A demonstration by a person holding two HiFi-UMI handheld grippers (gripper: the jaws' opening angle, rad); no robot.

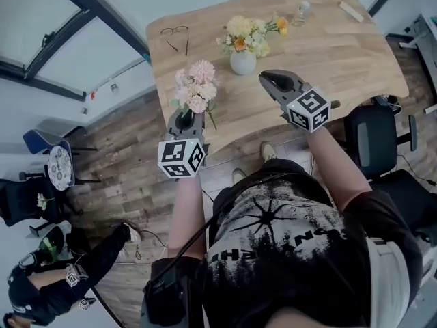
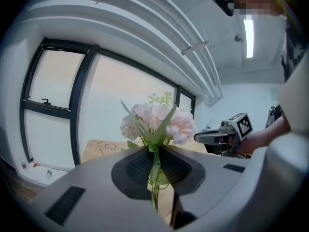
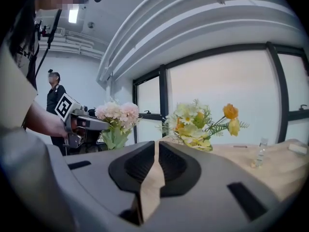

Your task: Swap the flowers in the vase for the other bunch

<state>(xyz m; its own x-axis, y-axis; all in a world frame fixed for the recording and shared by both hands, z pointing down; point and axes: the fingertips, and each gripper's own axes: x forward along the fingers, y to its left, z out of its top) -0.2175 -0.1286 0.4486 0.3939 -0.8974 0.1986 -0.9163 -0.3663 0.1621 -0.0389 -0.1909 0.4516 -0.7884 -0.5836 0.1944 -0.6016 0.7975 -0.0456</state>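
A pink flower bunch [image 1: 194,87] stands upright above the near left edge of the table, its green stems pinched in my left gripper [image 1: 186,118]. In the left gripper view the stems [image 2: 155,170] run down between the shut jaws, with the pink blooms [image 2: 159,122] above them. A yellow and white bunch [image 1: 249,34] sits in a round white vase [image 1: 243,62] at the table's middle. My right gripper [image 1: 268,79] hovers just right of the vase, shut and empty. The right gripper view shows only bare tabletop between its jaws [image 3: 157,151], with the yellow bunch [image 3: 198,124] beyond.
The wooden table [image 1: 341,53] carries glasses [image 1: 175,33] at the far left, a small clear bottle [image 1: 302,11] and a wooden block [image 1: 351,11] at the far right. A black office chair [image 1: 372,139] stands to my right. Another person [image 1: 41,285] is at the lower left.
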